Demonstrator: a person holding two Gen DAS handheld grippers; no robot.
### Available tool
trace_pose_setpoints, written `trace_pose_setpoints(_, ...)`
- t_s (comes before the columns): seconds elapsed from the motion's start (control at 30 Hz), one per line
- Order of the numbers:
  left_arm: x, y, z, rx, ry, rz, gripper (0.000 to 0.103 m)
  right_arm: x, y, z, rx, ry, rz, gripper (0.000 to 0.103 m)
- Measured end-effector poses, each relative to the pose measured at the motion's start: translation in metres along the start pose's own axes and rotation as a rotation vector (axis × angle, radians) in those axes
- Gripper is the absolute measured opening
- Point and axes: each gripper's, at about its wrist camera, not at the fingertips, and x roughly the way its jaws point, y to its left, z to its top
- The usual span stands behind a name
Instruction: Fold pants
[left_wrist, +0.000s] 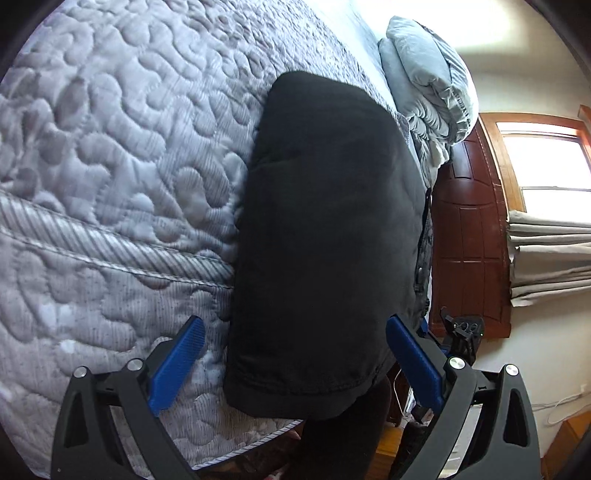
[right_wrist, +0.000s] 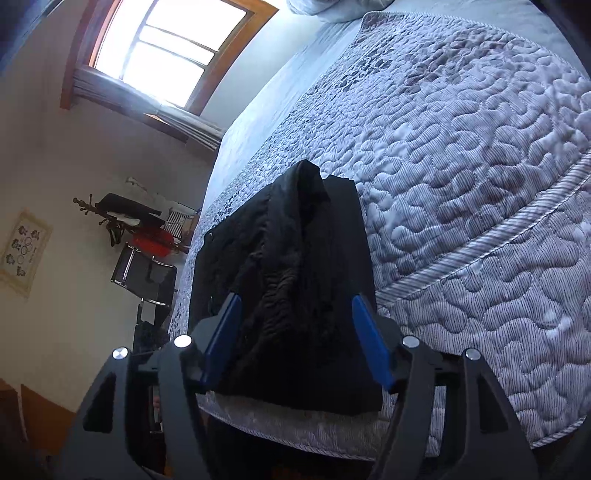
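The black pants (left_wrist: 325, 240) lie folded in a neat block on the bed (left_wrist: 110, 184), close to its near edge. The bed has a bumpy gray quilt (right_wrist: 461, 166) on top. The left hand-held gripper (left_wrist: 295, 354) is spread wide, with its two blue fingers (left_wrist: 177, 365) on either side of the near end of the pants. It holds nothing. The right hand-held gripper (right_wrist: 297, 343) is spread wide too and holds nothing. From its side, the top layer of the pants (right_wrist: 291, 280) looks a bit bunched and wrinkled. A blue-gray pillow (left_wrist: 428, 77) sits at the far end of the bed. A window (right_wrist: 166, 48) glows bright on the wall.
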Motion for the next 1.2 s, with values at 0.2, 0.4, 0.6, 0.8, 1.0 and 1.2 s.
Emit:
trace_pose_setpoints(0.2,0.019,-0.017,0.001,0.035,0.021,0.014,0.099,0.001,0.000,0.001,-0.016,0.008,-0.006,0.066)
trace_pose_setpoints(0.4,0.031,-0.027,0.004,0.053,0.027,0.076,0.099,0.002,0.000,0.002,-0.024,0.013,-0.014,0.080)
trace_pose_setpoints(0.6,0.036,-0.043,0.001,0.104,0.007,0.159,0.100,0.006,-0.003,0.003,-0.036,0.038,-0.019,0.090)
trace_pose_setpoints(0.8,0.041,-0.057,-0.001,0.124,-0.017,0.245,0.090,0.026,-0.009,0.003,-0.061,0.119,-0.069,0.092)
trace_pose_setpoints(1.0,0.046,-0.075,-0.006,0.161,-0.054,0.320,0.085,0.039,-0.029,0.002,0.003,0.153,-0.041,0.100)
trace_pose_setpoints(1.2,0.055,-0.092,-0.008,0.192,-0.080,0.373,0.083,0.048,-0.046,-0.001,0.071,0.175,0.058,0.100)
